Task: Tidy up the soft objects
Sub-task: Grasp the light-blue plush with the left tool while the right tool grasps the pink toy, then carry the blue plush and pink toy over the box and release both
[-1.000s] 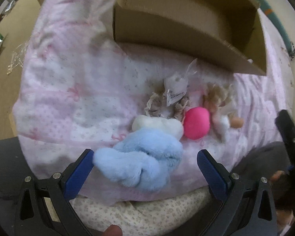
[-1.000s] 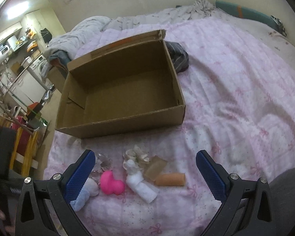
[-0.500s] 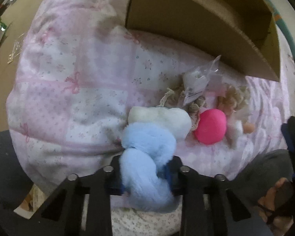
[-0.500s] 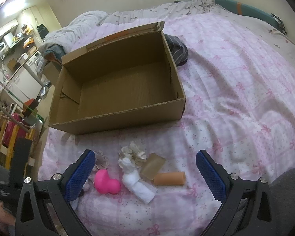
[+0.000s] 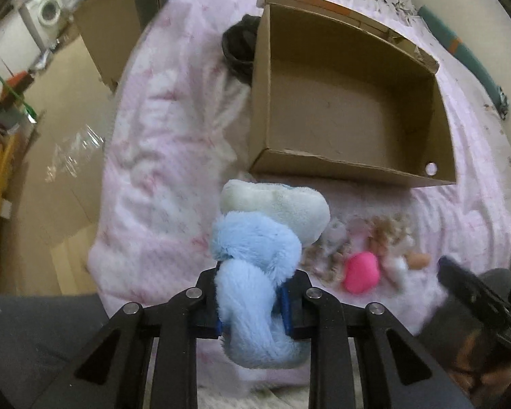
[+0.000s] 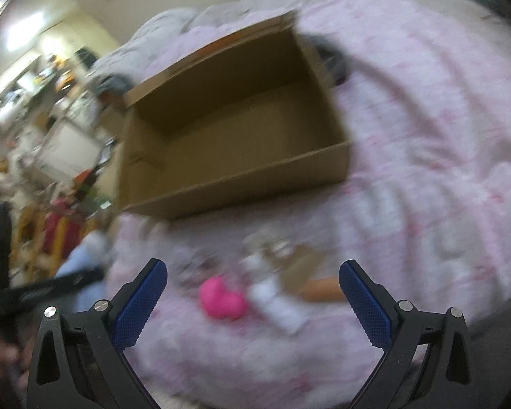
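My left gripper (image 5: 252, 310) is shut on a fluffy light-blue and white plush toy (image 5: 259, 248) and holds it lifted above the pink quilt, in front of the near left corner of an open cardboard box (image 5: 351, 167). The box (image 6: 235, 191) has nothing inside. A pink heart-shaped soft toy (image 5: 361, 272) and a small doll (image 5: 391, 248) lie on the quilt to the right. My right gripper (image 6: 252, 300) is open and empty, above the pink heart (image 6: 221, 300) and the white doll (image 6: 276, 303). The right view is blurred.
A pink quilt (image 5: 173, 177) covers the bed. A dark garment (image 5: 238, 47) lies behind the box's left side. The bed edge drops to a bare floor (image 5: 44, 156) with clear plastic wrap on the left. Cluttered furniture (image 6: 44, 129) stands beyond the bed.
My left gripper shut on the blue plush, then lifted it off the quilt and tilted up toward the box. My right gripper stayed open and moved closer to the pink heart.
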A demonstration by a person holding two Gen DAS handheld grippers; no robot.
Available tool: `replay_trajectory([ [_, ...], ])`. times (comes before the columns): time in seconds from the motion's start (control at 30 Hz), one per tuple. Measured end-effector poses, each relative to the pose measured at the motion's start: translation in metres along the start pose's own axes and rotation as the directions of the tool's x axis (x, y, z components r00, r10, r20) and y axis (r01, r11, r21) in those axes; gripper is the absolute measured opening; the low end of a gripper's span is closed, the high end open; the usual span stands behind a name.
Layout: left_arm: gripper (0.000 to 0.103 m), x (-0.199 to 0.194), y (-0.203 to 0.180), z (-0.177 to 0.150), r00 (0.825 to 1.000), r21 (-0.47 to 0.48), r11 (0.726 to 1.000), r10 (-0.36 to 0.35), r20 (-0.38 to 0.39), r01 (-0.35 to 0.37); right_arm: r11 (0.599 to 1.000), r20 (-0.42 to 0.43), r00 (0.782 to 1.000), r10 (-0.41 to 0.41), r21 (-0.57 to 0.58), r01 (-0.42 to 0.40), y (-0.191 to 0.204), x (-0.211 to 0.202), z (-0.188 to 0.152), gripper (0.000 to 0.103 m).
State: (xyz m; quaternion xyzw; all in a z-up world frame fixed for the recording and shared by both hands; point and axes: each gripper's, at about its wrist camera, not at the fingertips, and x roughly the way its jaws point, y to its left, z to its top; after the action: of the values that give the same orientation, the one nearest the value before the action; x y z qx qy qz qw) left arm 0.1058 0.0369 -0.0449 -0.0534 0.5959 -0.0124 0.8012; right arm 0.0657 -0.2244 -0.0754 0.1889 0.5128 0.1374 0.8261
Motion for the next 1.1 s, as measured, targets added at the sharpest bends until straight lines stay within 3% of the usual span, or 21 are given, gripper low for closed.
replay_trajectory([
  [0.07, 0.022, 0.014, 0.003, -0.007, 0.998, -0.028, 0.999, -0.043, -0.042, 0.042, 0.995, -0.088, 0.991, 0.101, 0.031, -0.099, 0.006, 0.014, -0.005, 0.085],
  [0.13, 0.022, 0.023, 0.004, -0.009, 0.992, -0.052, 0.994, -0.098, -0.084, 0.094, 0.986, -0.195, 0.968, 0.157, 0.091, -0.142, 0.009, 0.036, -0.011, 0.074],
  [0.27, 0.022, 0.026, 0.0, -0.008, 0.994, -0.037, 0.997, -0.07, -0.079, 0.067, 0.987, -0.272, 0.951, 0.144, 0.112, -0.118, 0.021, 0.068, -0.023, 0.069],
  [0.53, 0.022, 0.025, 0.009, -0.008, 0.993, -0.081, 0.993, -0.093, -0.075, 0.087, 0.982, -0.28, 0.958, 0.065, 0.191, -0.011, 0.013, 0.106, -0.026, 0.069],
  [0.6, 0.022, 0.025, 0.008, -0.008, 0.994, -0.085, 0.993, -0.089, -0.064, 0.084, 0.98, -0.283, 0.957, 0.066, 0.199, -0.009, 0.01, 0.113, -0.026, 0.064],
  [0.67, 0.022, 0.025, 0.008, -0.008, 0.995, -0.079, 0.994, -0.083, -0.061, 0.078, 0.984, -0.278, 0.959, 0.052, 0.177, -0.002, 0.012, 0.117, -0.025, 0.048],
  [0.7, 0.022, 0.025, 0.007, -0.008, 0.995, -0.076, 0.994, -0.079, -0.059, 0.075, 0.987, -0.276, 0.96, 0.047, 0.163, -0.001, 0.014, 0.116, -0.024, 0.048],
  [1.1, 0.022, 0.021, 0.013, -0.01, 0.998, -0.098, 0.994, -0.052, -0.043, 0.048, 0.991, -0.231, 0.965, 0.122, 0.075, -0.107, 0.044, 0.087, -0.027, 0.047],
])
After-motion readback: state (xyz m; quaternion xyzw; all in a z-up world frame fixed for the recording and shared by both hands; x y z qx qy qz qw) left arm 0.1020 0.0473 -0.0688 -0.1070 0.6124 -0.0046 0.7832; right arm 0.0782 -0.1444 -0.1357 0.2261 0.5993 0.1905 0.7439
